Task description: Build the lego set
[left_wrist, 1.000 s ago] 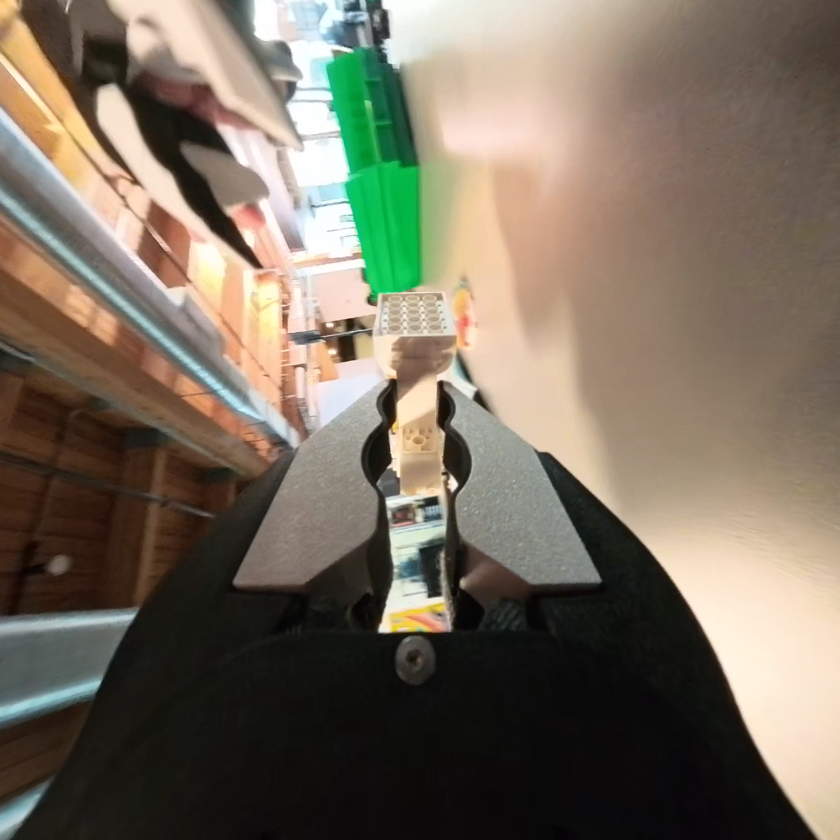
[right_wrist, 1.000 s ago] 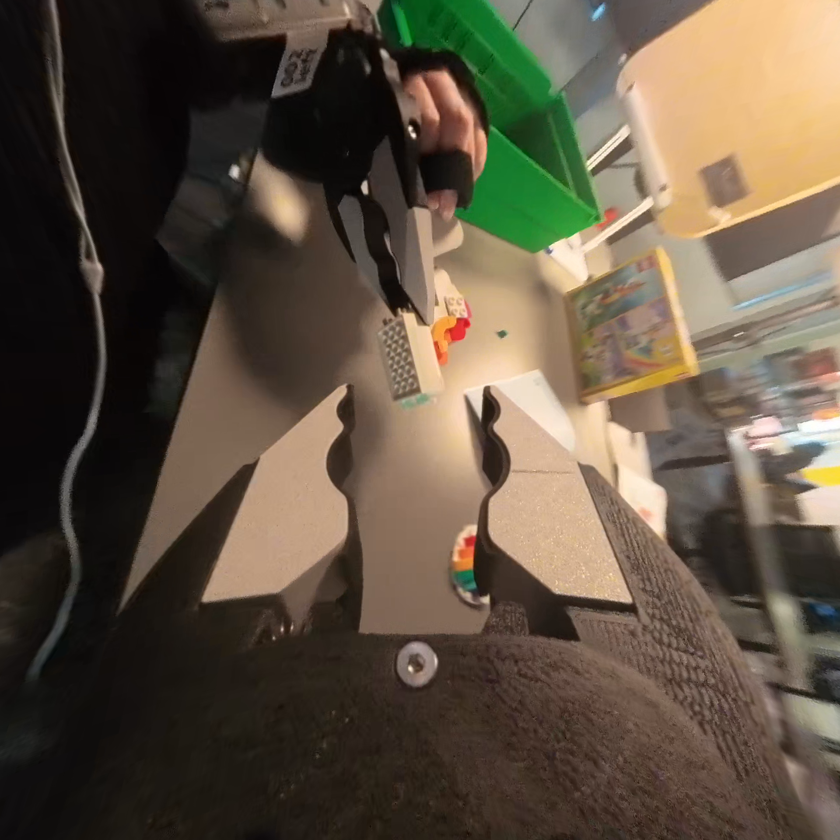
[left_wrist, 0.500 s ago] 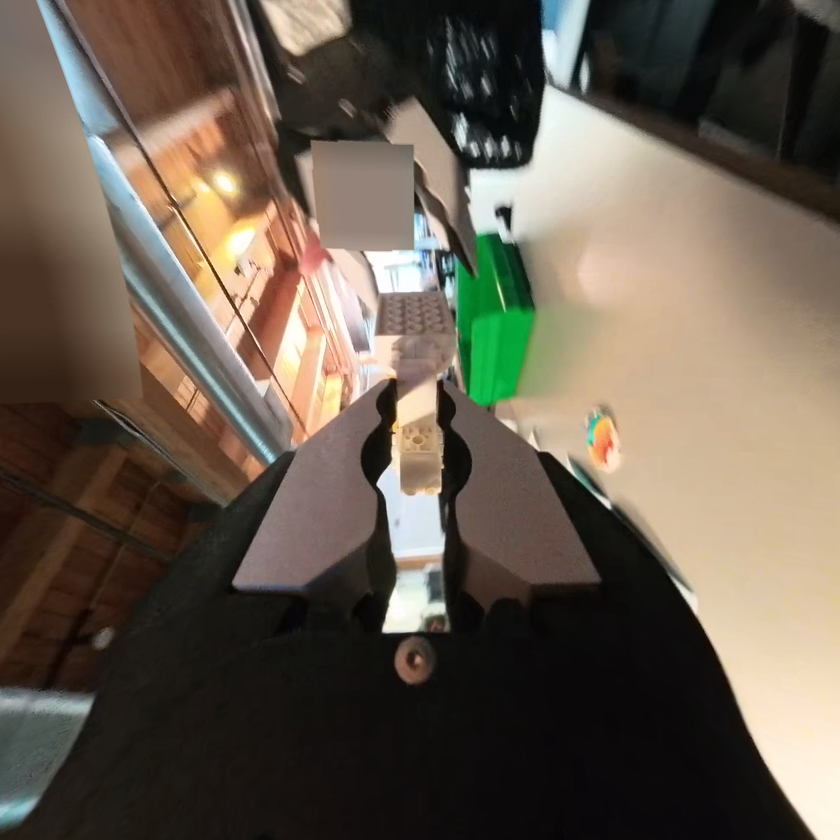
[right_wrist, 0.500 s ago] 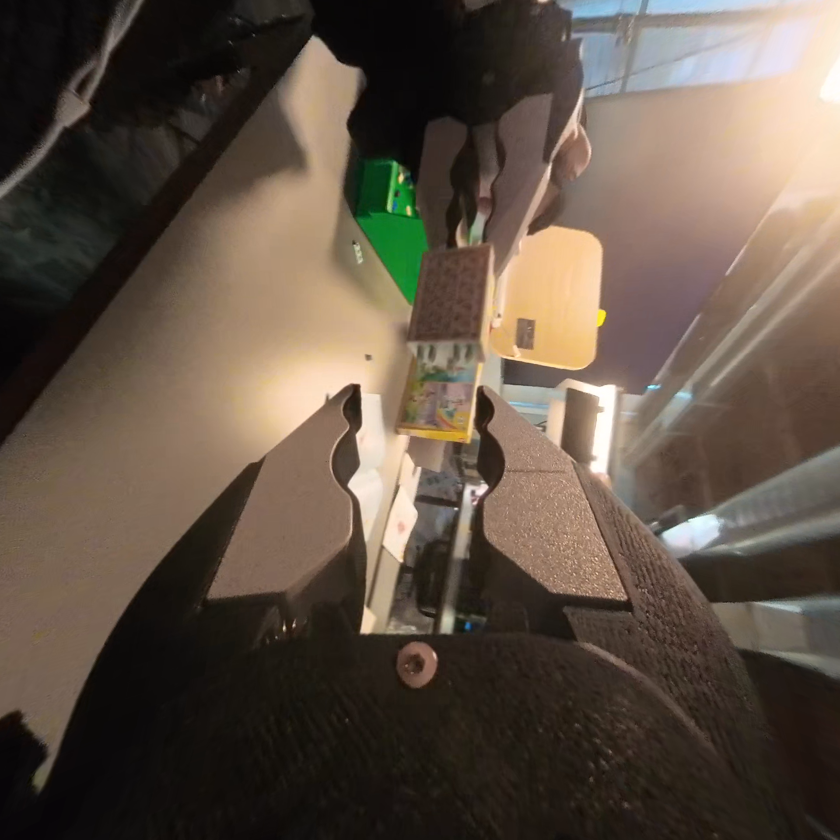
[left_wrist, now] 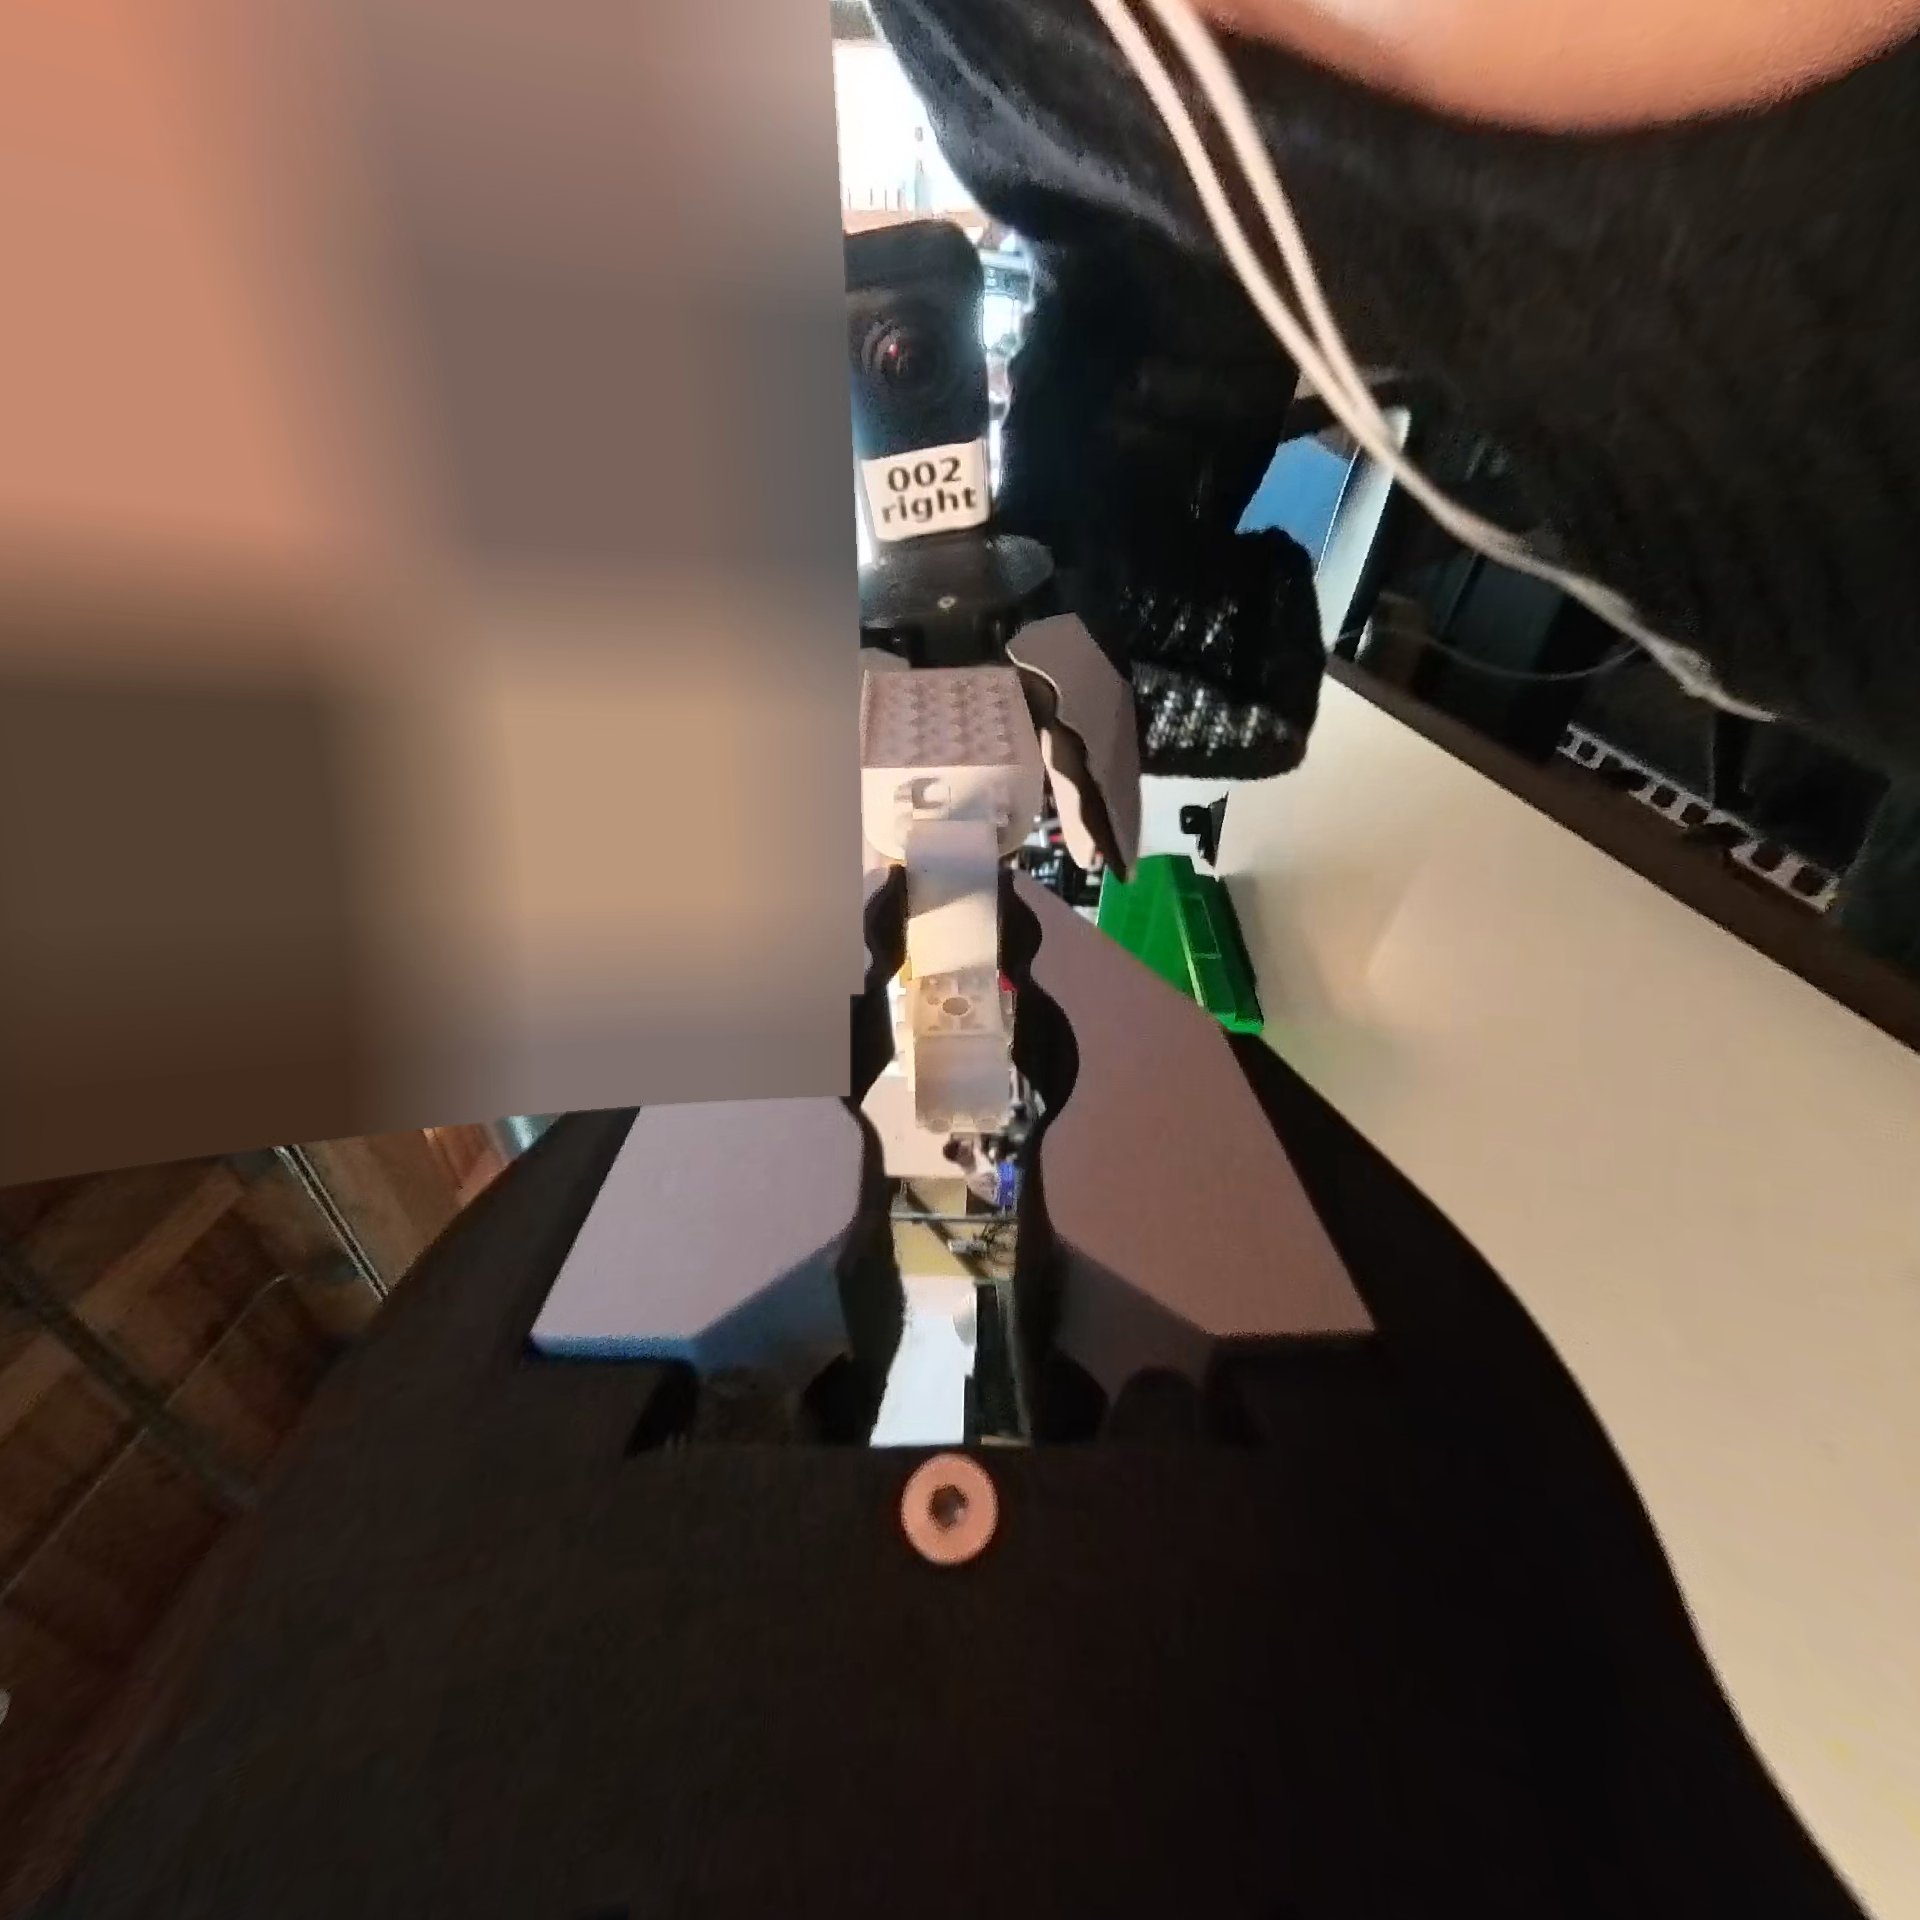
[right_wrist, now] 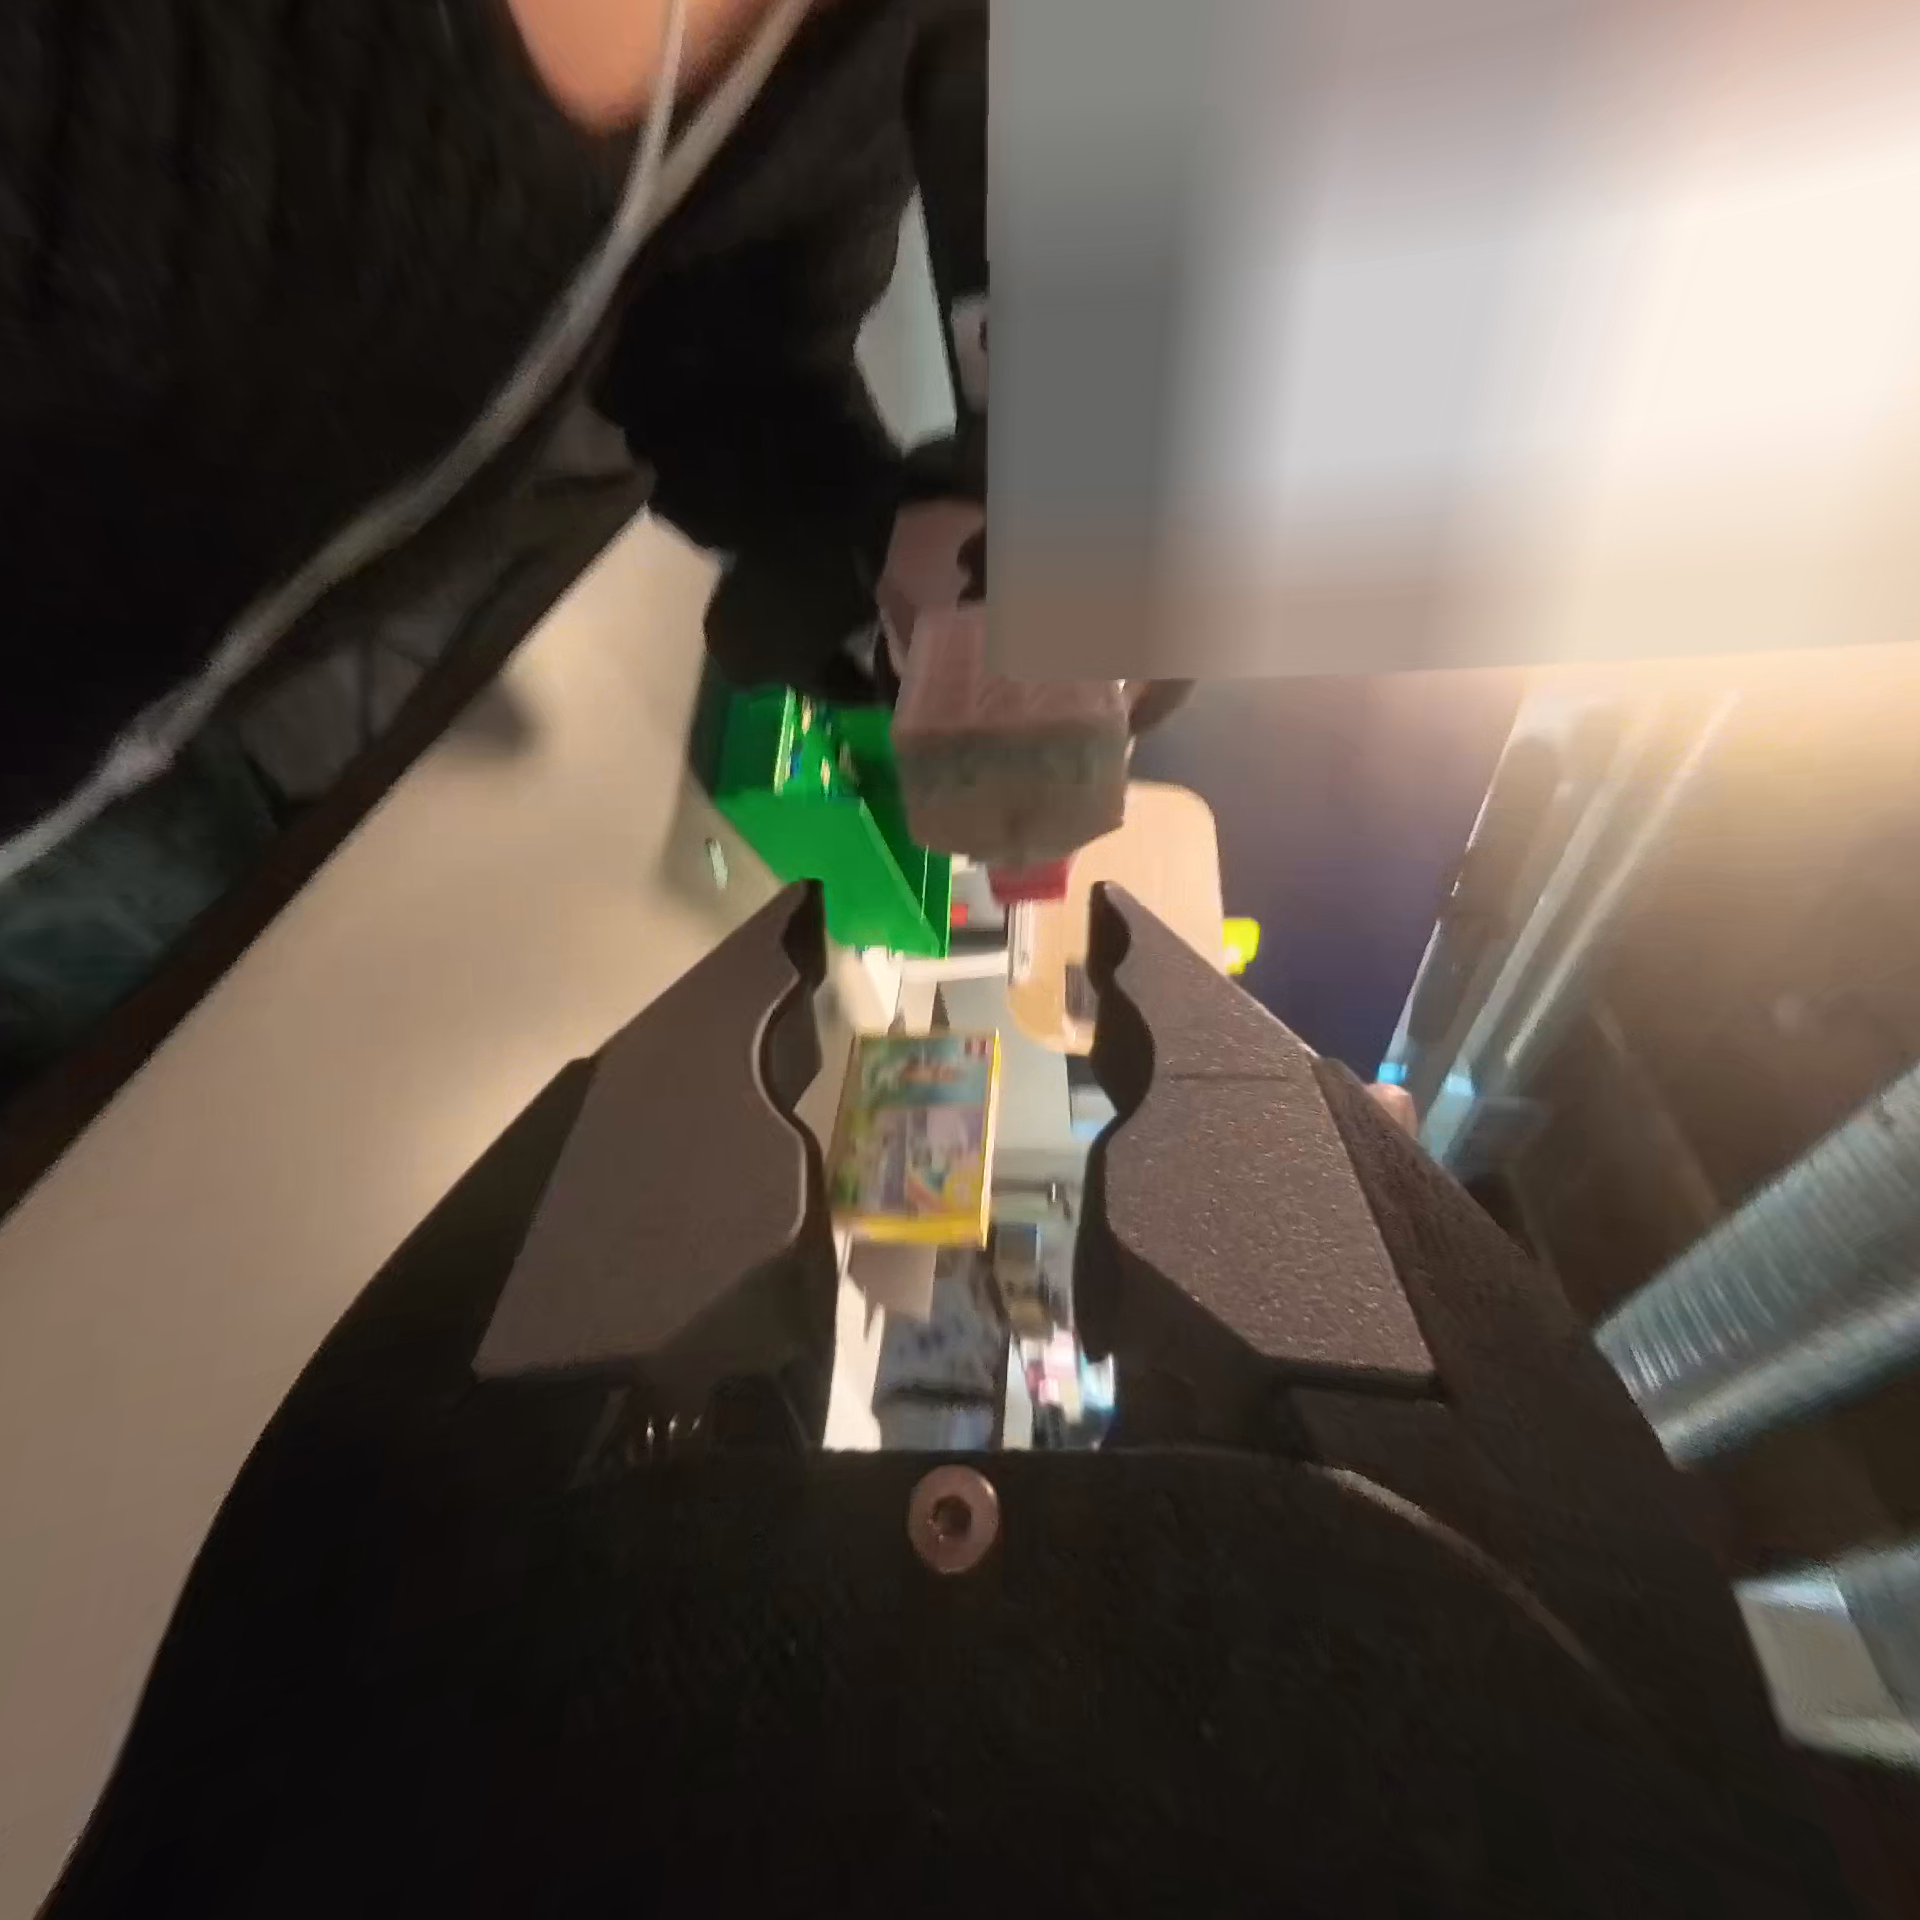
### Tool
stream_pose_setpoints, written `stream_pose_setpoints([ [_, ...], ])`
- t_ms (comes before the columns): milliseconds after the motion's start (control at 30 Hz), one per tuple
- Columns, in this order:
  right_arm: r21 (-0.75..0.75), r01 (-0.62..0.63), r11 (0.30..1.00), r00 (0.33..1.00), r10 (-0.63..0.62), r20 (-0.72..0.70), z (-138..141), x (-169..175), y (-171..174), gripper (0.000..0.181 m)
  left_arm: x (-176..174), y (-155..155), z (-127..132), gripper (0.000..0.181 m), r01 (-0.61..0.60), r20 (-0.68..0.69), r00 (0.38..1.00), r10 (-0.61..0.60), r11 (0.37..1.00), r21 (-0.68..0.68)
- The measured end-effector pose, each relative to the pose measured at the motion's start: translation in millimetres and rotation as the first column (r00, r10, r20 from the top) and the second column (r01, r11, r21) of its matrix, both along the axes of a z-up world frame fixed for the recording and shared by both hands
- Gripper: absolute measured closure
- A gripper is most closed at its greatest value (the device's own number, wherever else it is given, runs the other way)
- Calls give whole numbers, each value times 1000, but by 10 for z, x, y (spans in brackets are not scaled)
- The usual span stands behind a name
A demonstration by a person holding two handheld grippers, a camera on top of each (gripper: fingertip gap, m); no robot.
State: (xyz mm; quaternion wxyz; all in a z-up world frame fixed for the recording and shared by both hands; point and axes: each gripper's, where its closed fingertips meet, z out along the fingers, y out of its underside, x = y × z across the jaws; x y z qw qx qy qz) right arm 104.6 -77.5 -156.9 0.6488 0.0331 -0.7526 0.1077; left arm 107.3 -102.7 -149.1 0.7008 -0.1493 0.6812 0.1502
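- Left gripper (left_wrist: 951,997) clamped on white lego assembly (left_wrist: 951,935), raised above beige table (left_wrist: 1507,1039).
- Right gripper (right_wrist: 956,935) jaws spread, empty, facing studded end of the assembly.
- Green bin (right_wrist: 821,831) and yellow lego box (right_wrist: 920,1138) farther along the table.

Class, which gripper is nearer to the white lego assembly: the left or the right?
Left. The left gripper is shut on the white lego assembly, holding it between its fingers. The right gripper is open, its fingertips just short of the assembly's far end and not touching it.
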Motion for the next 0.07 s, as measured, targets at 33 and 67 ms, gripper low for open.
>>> stream_pose_setpoints([
  [33,-13,-23,1000,1000,23,-7,16,5,-56,134,4,-23,-3,166,10,-6,1000,-10,1000,0],
  [67,-24,-35,999,999,34,-12,33,3,-94,135,5,-36,-10,166,14,-13,1000,-14,1000,-1],
])
